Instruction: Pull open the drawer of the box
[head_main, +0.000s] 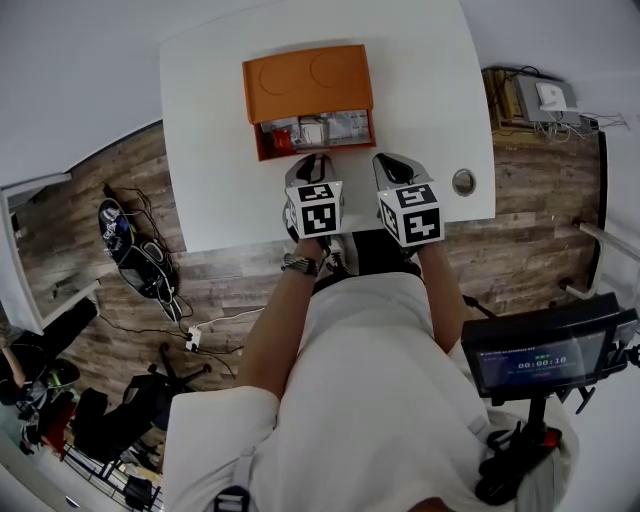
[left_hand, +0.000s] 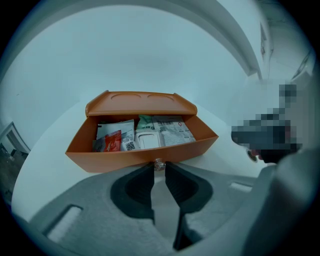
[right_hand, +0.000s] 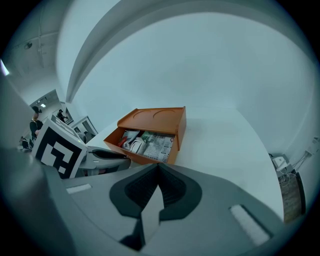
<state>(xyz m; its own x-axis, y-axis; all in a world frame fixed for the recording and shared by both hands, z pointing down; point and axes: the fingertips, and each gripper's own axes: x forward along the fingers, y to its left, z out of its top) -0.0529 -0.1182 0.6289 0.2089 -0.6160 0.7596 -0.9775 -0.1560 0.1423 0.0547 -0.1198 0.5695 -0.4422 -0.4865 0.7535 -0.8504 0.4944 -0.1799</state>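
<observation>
Nearest the person, the right gripper (right_hand: 159, 167) hangs over the table's (head_main: 420, 80) front edge with its jaws closed tip to tip and nothing between them, idle beside the work. Just left of it, the left gripper (left_hand: 159, 167) has its jaws drawn narrow, and the tips pinch a small round knob (left_hand: 159, 163) at the middle of the drawer's (left_hand: 145, 156) front wall. The drawer is already well out of the orange box (head_main: 307, 82), which sits on the white table near its middle, just ahead of both grippers. Paper packets (left_hand: 167, 131) and a small white case lie loose in the drawer. From here the whole thing looks like thin, stiff card or plastic, and light, so I'd guess the box may slide forward with the drawer rather than stay put. The knob looks like the only proper hold. Being tiny and glossy, it could slip from the pads, so a straight, level pull seems wisest.
</observation>
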